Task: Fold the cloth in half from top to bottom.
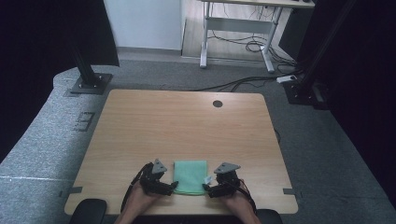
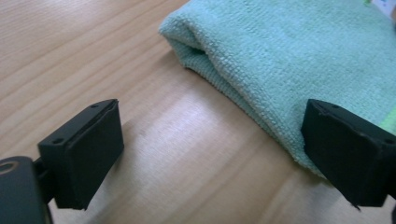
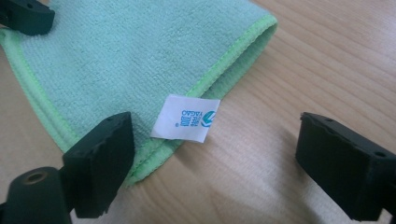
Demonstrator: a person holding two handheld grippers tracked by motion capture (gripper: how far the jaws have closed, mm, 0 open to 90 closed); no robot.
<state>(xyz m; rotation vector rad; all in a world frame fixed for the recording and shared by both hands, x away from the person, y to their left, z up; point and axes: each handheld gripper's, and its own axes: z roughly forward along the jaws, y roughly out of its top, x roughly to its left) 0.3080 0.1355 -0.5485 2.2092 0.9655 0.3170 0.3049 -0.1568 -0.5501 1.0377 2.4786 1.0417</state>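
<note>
High view: folded green cloth [image 1: 190, 177] lies on the wooden table [image 1: 187, 126] near the front edge, between the two grippers. Left gripper [image 1: 173, 185] sits at the cloth's left side, right gripper [image 1: 206, 188] at its right side, both low and aimed inward at the near corners. A hand behind each.

Left gripper view: jaws spread wide, nothing between them but bare table. One jaw stands over the wood, the other overlaps the cloth's [image 2: 299, 60] rolled fold edge; can't tell if it touches. No pinch.

Right gripper view: jaws spread too. One jaw is over the stitched hem near the corner, the other over bare wood. The white tag [image 3: 186, 117] sticks out from the hem into the gap. Left gripper's jaw tip [image 3: 25, 16] is at the cloth's far side.

Risks, imo: if the right jaws close as they stand, they prob catch the tag or just the top layer, so the fold opens when lifted. Left side: thick fold edge may slip out of a shallow bite. Uneven grabs w/ both hands would skew or drag the cloth across the table.
</note>
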